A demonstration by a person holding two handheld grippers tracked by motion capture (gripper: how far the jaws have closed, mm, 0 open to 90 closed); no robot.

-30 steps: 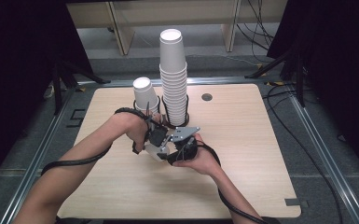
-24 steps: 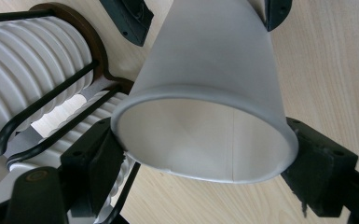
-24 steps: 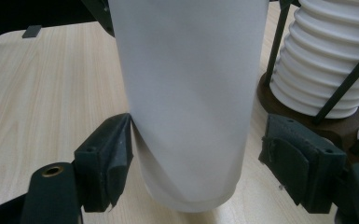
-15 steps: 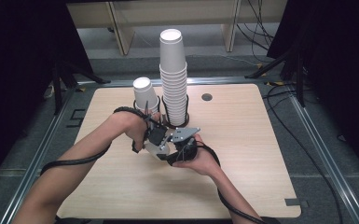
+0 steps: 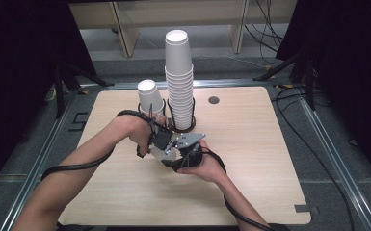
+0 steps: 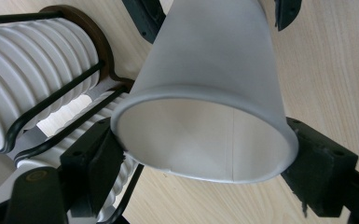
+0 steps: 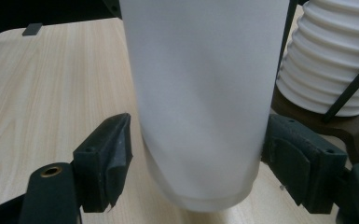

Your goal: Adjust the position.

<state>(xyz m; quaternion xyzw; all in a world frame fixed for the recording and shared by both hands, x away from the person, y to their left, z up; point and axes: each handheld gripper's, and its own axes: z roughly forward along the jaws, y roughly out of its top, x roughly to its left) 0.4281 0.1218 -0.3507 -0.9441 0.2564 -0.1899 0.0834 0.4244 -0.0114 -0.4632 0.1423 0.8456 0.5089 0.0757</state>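
Right at the middle of the wooden tabletop (image 5: 250,144), both hands meet over a single white paper cup (image 6: 205,88), just in front of the tall cup stack (image 5: 179,82) that stands in a dark wire holder (image 5: 180,126). The left tool (image 5: 158,144) is clamped on the cup near its open rim: in the left gripper view its two black jaws press the rim from either side, squeezing it a little out of round, and the mouth faces the camera. The right tool (image 5: 185,151) is at the cup's other end; in the right gripper view the cup's closed base points down between its jaws, the right jaw touching or nearly touching the wall and the left jaw standing clear with a gap, and those jaws have just been opening, so its pads do not grip the cup. A shorter stack of cups (image 5: 150,98) stands just left of the tall one, in the same holder.
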